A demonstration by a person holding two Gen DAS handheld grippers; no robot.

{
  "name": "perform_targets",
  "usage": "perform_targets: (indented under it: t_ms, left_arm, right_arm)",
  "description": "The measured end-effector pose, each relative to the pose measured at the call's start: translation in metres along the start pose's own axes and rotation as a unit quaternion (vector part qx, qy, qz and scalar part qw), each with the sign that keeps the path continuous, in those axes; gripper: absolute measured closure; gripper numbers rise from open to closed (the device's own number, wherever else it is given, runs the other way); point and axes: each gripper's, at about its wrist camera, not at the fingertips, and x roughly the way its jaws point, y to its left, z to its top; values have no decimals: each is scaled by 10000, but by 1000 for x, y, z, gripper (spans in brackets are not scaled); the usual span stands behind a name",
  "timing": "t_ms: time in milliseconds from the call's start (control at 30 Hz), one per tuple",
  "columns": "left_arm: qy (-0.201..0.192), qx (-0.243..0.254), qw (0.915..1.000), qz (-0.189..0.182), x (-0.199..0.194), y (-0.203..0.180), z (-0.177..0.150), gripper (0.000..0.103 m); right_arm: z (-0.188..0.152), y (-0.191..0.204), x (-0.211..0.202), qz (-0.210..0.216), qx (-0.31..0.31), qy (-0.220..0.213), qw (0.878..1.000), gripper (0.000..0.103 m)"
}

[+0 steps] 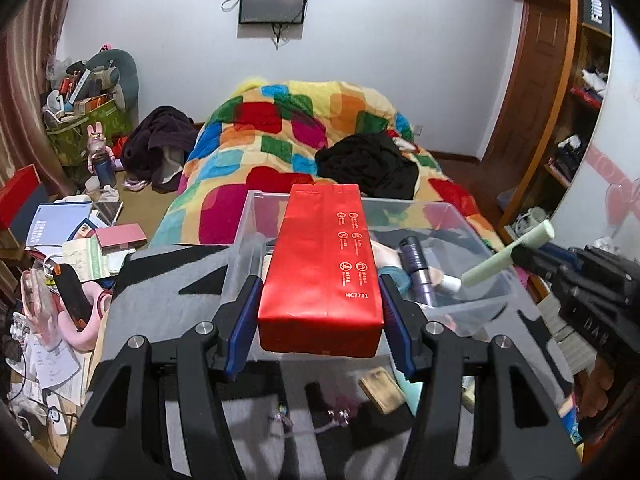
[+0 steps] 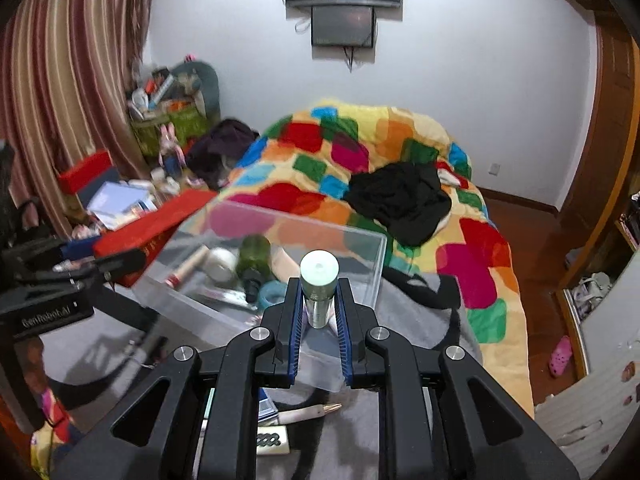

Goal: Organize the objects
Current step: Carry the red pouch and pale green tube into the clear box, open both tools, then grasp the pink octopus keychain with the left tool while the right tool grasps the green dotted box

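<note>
My left gripper [image 1: 320, 312] clamped on red box [image 1: 320, 264], both pads on its sides, box above near-left corner of clear bin [image 1: 472, 312]. My right gripper [image 2: 319, 312] clamped on pale green tube [image 2: 319, 284], held over near edge of bin. Bin on grey blanket [image 1: 160, 296]; inside bin purple bottle [image 1: 416, 264], green bottle [image 2: 254, 256].

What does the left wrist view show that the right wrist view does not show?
Only the left wrist view: white printed symbols on the red box held in the left tongs, and a purple tube in the bin.

Only the right wrist view: a pink shoe on the floor.

Both: the clear bin, the pale green bottle, the colourful blanket.
</note>
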Motion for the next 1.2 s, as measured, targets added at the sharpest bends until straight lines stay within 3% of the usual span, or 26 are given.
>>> perform_targets:
  t_ms: [133, 267, 500, 800, 1200]
  left_arm:
    - [142, 40, 9999, 28, 20, -1, 5, 46]
    - [287, -46, 9994, -165, 28, 0, 4, 46]
    - [30, 99, 9997, -202, 2, -4, 0, 45]
    - [-116, 119, 9994, -317, -28, -1, -18, 41]
    - [565, 83, 9975, -409, -11, 5, -69, 41]
  right_arm:
    - [1, 9, 19, -19, -125, 167, 9998, 89]
    - [4, 24, 28, 253, -240, 279, 9990, 89]
    - [4, 30, 18, 656, -201, 197, 9974, 77]
    - [-9, 22, -15, 697, -125, 25, 9975, 71]
    - [-55, 6, -23, 718, 64, 348, 9968, 62]
